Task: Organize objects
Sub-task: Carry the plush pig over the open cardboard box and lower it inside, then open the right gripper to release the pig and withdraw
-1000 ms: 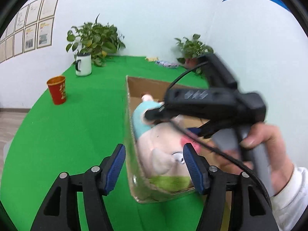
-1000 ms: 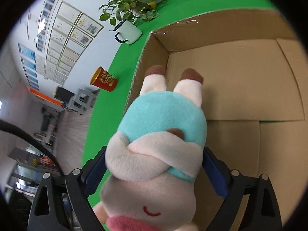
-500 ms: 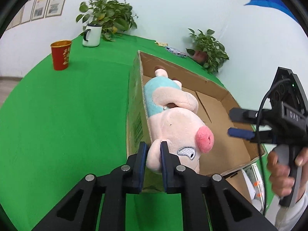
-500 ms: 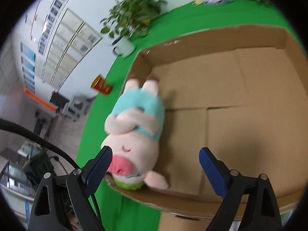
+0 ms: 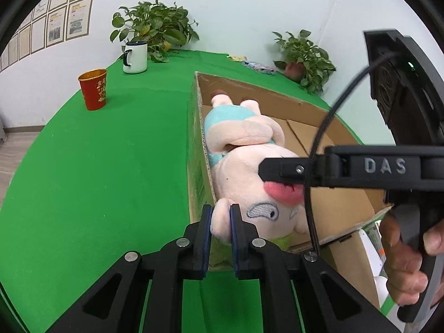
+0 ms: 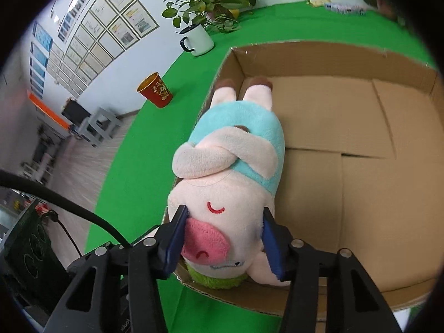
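A plush pig [image 5: 244, 144] in a light-blue shirt lies on its back in an open cardboard box [image 5: 277, 97], head toward me, along the box's left wall. My left gripper [image 5: 221, 214] is shut on one of its ears at the near left corner. In the right wrist view the pig [image 6: 238, 149] fills the box's [image 6: 319, 55] left side. My right gripper [image 6: 224, 216] is closing on the pig's head, its blue pads [image 6: 270, 238] pressed against both sides by the pink snout. One right finger [image 5: 280, 169] crosses the snout in the left wrist view.
The box stands on a green cloth table [image 5: 111, 166]. A red cup [image 5: 93, 88] and a white mug [image 5: 135, 57] stand at the far left, with potted plants [image 5: 155, 25] behind. A person's hand [image 5: 402, 255] holds the right gripper's handle. White packages [image 5: 371, 238] lie beside the box.
My left gripper shut on the pig's ear. The right gripper let go of the pig's body, drew back, then came in again and narrowed around its head.
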`<state>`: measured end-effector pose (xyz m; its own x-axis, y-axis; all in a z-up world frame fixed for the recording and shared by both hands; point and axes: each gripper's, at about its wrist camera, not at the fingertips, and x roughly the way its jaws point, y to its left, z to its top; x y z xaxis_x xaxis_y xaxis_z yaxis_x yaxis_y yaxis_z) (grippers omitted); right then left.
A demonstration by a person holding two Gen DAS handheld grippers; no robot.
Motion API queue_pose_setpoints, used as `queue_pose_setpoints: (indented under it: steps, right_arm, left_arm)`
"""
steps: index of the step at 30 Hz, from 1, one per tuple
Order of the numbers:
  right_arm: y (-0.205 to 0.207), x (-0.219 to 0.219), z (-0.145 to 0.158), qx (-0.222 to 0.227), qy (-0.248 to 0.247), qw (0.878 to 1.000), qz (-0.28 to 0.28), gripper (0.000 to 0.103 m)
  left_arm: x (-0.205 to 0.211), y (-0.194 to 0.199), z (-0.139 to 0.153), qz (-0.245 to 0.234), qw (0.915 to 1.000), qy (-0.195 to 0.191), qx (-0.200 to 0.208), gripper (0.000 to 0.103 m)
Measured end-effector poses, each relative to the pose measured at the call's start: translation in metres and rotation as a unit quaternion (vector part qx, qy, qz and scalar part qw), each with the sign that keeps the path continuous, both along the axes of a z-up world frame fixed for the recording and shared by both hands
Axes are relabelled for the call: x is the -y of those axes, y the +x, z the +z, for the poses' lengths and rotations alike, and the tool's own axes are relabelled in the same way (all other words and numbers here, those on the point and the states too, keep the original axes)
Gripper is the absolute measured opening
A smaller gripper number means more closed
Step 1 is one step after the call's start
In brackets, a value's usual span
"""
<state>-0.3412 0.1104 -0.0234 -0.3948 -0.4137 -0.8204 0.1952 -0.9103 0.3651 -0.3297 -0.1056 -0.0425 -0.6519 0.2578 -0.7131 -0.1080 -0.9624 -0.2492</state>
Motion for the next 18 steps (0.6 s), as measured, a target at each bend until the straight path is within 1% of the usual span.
queue_pose_setpoints:
  steps: [1,3,4,5,6,7,8,10,13,14,15,16,18]
  right_arm:
    - [0.0,0.001,0.001,0.0,0.005,1.0,0.0,0.05]
    - [-0.001,0.008,0.001,0.003,0.024,1.0,-0.001,0.05]
    - [-0.002,0.01,-0.002,0.007,0.032,0.999,-0.002,0.053]
    - [-0.005,0.012,-0.008,0.016,0.038,0.999,-0.001,0.055]
    - [-0.005,0.012,-0.013,0.022,0.037,0.999,-0.002,0.061]
    - [-0.005,0.012,-0.015,0.022,0.036,0.999,-0.003,0.065]
    - [-0.004,0.011,-0.015,0.023,0.03,0.999,-0.003,0.067]
    - [-0.004,0.006,-0.013,0.027,0.006,1.0,-0.007,0.071]
    - [-0.001,-0.011,-0.007,0.031,-0.042,0.998,-0.018,0.071]
    - [0.002,-0.019,-0.001,0.023,-0.058,0.998,-0.022,0.072]
    - [0.006,-0.027,0.004,0.014,-0.064,0.997,-0.027,0.076]
    - [0.012,-0.037,0.011,0.0,-0.066,0.997,-0.036,0.082]
    - [0.028,-0.058,0.024,-0.036,-0.056,0.996,-0.06,0.083]
  left_arm:
    - [0.0,0.004,0.003,-0.001,1.0,-0.001,-0.005,0.009]
    - [0.0,0.012,0.007,-0.005,0.9999,-0.002,-0.013,0.014]
    - [0.0,0.016,0.009,-0.005,0.9999,-0.006,-0.015,0.016]
    - [-0.001,0.021,0.012,-0.004,0.9998,-0.01,-0.017,0.02]
    - [-0.002,0.024,0.013,-0.004,0.9997,-0.014,-0.019,0.024]
    - [-0.003,0.027,0.014,-0.007,0.9996,-0.016,-0.02,0.026]
    - [-0.004,0.03,0.015,-0.009,0.9996,-0.018,-0.021,0.028]
    - [-0.003,0.032,0.015,-0.005,0.9996,-0.02,-0.019,0.028]
    - [0.001,0.034,0.015,0.002,0.9999,-0.002,-0.012,0.028]
    - [0.003,0.035,0.015,0.003,0.9999,0.002,-0.012,0.028]
    - [0.003,0.036,0.016,0.003,0.9999,0.004,-0.012,0.028]
    - [0.003,0.038,0.017,0.002,0.9999,0.006,-0.013,0.028]
    - [0.003,0.039,0.017,0.001,0.9999,0.008,-0.01,0.028]
